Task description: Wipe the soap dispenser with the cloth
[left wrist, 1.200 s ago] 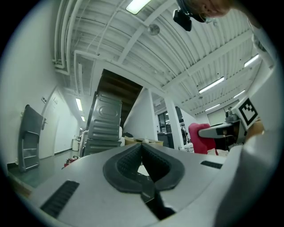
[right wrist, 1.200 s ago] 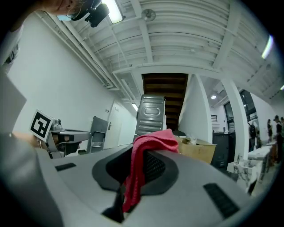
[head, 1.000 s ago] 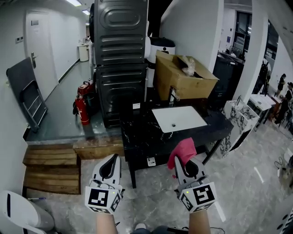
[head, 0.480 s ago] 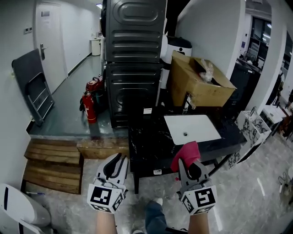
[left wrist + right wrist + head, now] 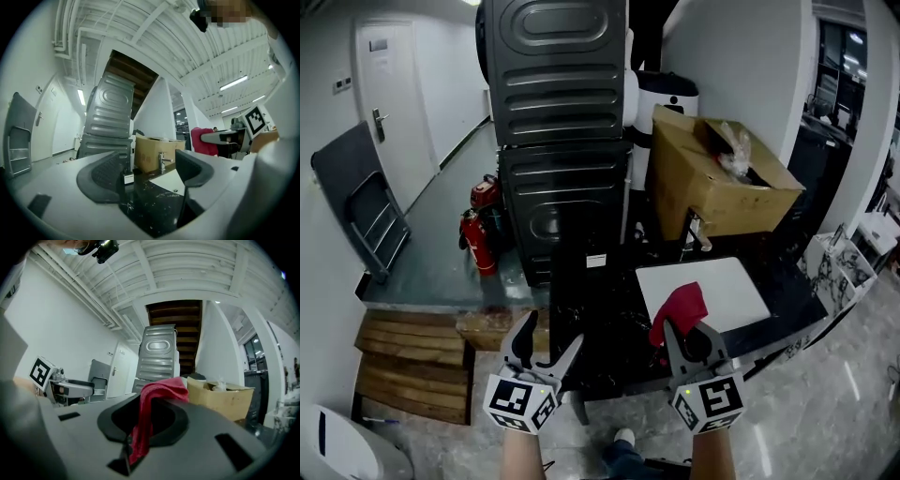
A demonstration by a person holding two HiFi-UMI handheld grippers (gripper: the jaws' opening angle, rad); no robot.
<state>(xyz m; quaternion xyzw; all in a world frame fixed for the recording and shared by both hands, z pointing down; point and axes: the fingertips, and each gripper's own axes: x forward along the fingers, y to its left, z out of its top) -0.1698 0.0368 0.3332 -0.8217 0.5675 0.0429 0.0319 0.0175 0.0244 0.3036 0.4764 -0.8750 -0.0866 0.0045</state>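
The left gripper (image 5: 546,345) is released. Its jaws have just been opening and now stand wide apart, with nothing between them. In the left gripper view only the black counter (image 5: 600,319) shows through the gap. This gripper is above the near left edge of the counter.

The right gripper (image 5: 686,330) is clenched on the red cloth (image 5: 680,309). In the right gripper view the cloth is pinched between the two pads; one end hangs down near the camera and the other end stands out over the tips. In the head view this bunch of cloth is over the near edge of the white sink (image 5: 736,281).

The two grippers are side by side, near the person, and both point toward the far side of the counter.

A small dark bottle (image 5: 595,255) with a white label stands upright on the far left part of the counter, well apart from both grippers. I cannot tell for sure that it is the soap dispenser. The tap (image 5: 698,234) stands at the far edge of the sink.

Behind the counter, a cardboard box (image 5: 712,187) is on the right and two grey machines (image 5: 558,103) are stacked on the left. A red extinguisher (image 5: 473,239) stands on the floor left of them, and a wooden pallet (image 5: 403,366) lies nearer, at the left.
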